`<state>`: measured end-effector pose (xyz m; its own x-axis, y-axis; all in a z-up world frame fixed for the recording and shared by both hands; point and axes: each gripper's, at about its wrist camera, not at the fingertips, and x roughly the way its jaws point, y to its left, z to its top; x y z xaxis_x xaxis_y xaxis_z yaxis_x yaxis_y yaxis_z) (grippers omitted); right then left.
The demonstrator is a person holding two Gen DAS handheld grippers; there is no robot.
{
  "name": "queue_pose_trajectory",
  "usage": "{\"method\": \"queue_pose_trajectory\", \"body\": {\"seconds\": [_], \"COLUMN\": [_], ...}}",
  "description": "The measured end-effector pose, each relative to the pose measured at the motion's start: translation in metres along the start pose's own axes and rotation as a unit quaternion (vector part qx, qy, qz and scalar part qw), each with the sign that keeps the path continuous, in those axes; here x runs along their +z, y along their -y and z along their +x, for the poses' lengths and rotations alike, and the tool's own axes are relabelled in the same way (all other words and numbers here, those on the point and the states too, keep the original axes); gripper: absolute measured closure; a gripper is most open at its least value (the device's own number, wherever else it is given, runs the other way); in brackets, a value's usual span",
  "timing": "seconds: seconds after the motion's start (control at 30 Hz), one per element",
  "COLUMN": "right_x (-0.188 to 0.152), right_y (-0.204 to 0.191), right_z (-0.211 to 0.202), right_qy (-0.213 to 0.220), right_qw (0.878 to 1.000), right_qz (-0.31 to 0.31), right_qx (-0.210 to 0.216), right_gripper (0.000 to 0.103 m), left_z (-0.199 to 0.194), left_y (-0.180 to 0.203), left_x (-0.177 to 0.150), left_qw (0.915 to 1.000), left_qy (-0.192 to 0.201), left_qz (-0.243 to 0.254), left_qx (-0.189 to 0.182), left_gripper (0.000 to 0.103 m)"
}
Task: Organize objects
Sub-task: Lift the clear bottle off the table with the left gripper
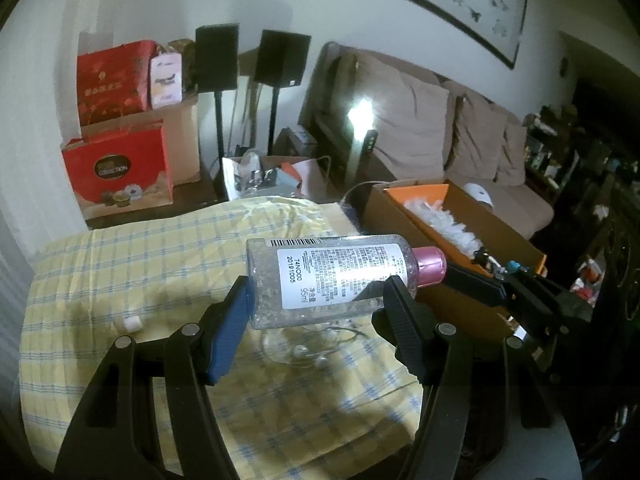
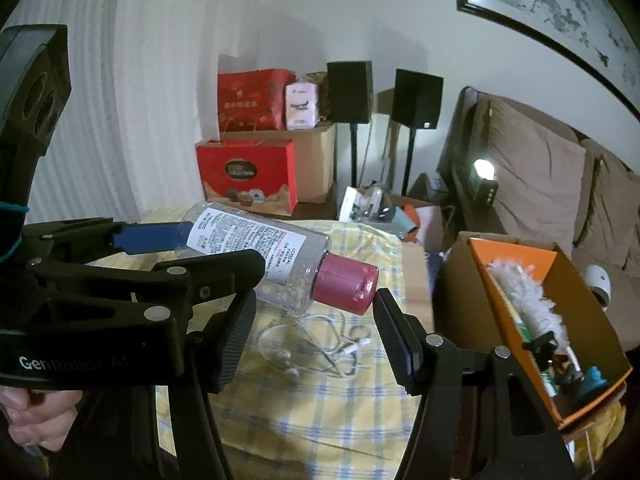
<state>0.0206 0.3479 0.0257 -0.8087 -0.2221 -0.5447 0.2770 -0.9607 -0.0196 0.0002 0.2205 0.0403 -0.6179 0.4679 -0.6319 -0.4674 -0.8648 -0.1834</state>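
Yellow checked tablecloth [image 1: 120, 272] beneath bottle [image 1: 328, 276] pinched in left jaws, right jaws spread.

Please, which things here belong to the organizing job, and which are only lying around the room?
Part of the job:
- clear bottle, in the left gripper
- white earphones on the checked cloth
- orange box

Just lying about:
- red gift boxes
- black speakers
- sofa cushions
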Motion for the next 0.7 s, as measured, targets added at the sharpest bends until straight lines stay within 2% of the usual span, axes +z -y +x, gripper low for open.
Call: {"method": "queue_pose_trajectory", "body": {"seconds": [0.27, 0.7], "right_x": [-0.001, 0.014], "right_y": [0.023, 0.046], "right_z": [-0.023, -0.063], "right_qy": [0.021, 0.062], "right_qw": [0.999, 0.997], "right_qz": [0.020, 0.017], "right_qx": [-0.019, -0.036], "right_gripper": [0.041, 0.041], "left_z": [-0.006, -0.025], "left_y": [0.041, 0.068], "left_x": [0.009, 0.030], "left_qw": [0.9991, 0.9985], "left_qy": [0.020, 0.049], "left_qz": [0.034, 0.025], "left_qx": [0.015, -0.007], "left_gripper": [0.039, 0.039]}}
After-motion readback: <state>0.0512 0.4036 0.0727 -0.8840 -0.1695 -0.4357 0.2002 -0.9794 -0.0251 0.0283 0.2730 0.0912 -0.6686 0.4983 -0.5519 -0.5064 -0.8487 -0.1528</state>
